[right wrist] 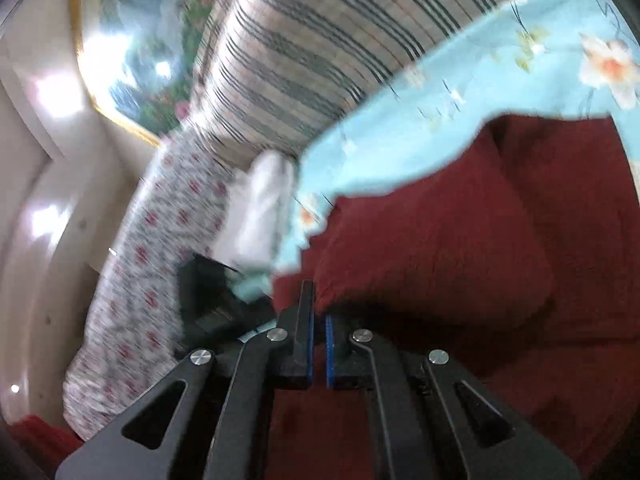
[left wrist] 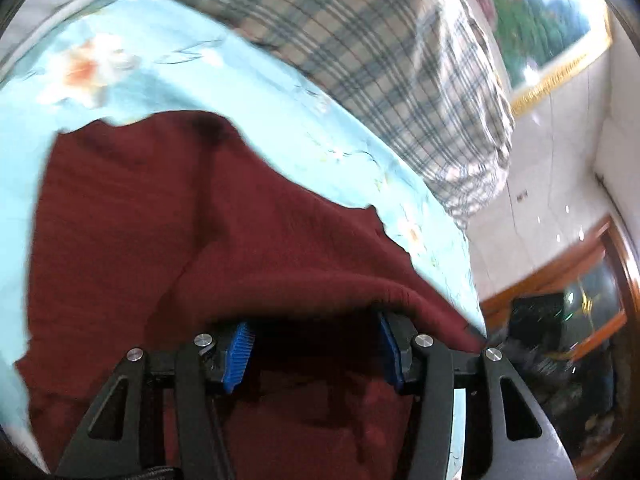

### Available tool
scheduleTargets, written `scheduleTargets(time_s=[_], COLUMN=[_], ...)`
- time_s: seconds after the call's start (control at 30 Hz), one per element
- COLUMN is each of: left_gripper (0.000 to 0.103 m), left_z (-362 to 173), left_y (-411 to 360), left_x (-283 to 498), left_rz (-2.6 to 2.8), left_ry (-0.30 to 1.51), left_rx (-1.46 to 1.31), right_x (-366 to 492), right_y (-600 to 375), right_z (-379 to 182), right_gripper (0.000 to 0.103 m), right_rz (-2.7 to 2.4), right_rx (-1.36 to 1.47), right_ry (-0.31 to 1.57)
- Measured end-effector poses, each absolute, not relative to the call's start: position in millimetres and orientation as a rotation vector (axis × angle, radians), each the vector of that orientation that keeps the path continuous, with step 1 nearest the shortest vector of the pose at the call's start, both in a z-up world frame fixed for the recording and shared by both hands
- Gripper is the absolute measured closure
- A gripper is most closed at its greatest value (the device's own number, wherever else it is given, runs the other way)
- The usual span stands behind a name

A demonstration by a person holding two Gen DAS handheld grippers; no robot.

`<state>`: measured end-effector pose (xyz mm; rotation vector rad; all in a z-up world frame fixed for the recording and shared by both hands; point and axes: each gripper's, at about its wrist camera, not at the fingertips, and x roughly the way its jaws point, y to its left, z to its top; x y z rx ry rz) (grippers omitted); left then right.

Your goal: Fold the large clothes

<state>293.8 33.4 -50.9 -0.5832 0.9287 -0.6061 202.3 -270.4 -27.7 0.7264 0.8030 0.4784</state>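
A dark red garment [left wrist: 168,232] lies on a light blue floral sheet [left wrist: 168,60]. In the left wrist view a fold of its edge drapes over my left gripper [left wrist: 314,344]; the blue pads [left wrist: 239,356] stand wide apart with cloth between and over them. In the right wrist view the same red garment [right wrist: 460,240] fills the right side, and my right gripper [right wrist: 318,328] is shut, its blue pads nearly touching, pinching a folded edge of the garment. Both views are motion-blurred.
A plaid blanket [left wrist: 360,32] lies behind the sheet, also in the right wrist view [right wrist: 304,52]. A framed picture [left wrist: 552,28] hangs on the wall. A flowered quilt [right wrist: 152,260], white cloth [right wrist: 260,208] and a black object [right wrist: 208,296] lie left. Wooden furniture [left wrist: 592,292] stands right.
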Motion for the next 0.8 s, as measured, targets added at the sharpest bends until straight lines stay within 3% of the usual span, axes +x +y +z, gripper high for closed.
scheduleTargets(time_s=[0.1,0.23,0.4,0.57,0.67,0.7,0.73,0.77,0.8], left_gripper=[0.050,0.038,0.021,0.024,0.055,0.069,0.085,0.091,0.097], left_z=[-66,-74,-60,-70,-81,-82,-83,-83,-82], left_y=[54,76,80,52,37,34,32,30,30], left_x=[280,262,265,284,288,288,287,286,285], left_rz=[-0.588,-0.612,-0.669,-0.622,-0.614,-0.611,-0.603,-0.590,-0.578], left_ry=[0.955,0.953,0.925,1.009,1.051,1.055,1.057,1.054,1.042], left_rx=[-0.642,-0.725,-0.777,-0.669,-0.623,-0.605,-0.583,-0.559,-0.540], right_x=[204,194,184,210,229,234,236,238,236], right_y=[-261,-270,-315,-344,-341,-338,-336,-335,-336], right_z=[-63,-70,-51,-62,-76,-80,-80,-77,-73], right_gripper=[0.096,0.066,0.065,0.065,0.065,0.066,0.086,0.097,0.097], right_rz=[0.439,0.414,0.329,0.171,0.143,0.157,0.162,0.155,0.157], right_rx=[0.694,0.680,0.723,0.739,0.707,0.702,0.696,0.683,0.681], right_ry=[0.937,0.978,0.887,0.884,0.946,0.967,0.975,0.972,0.949])
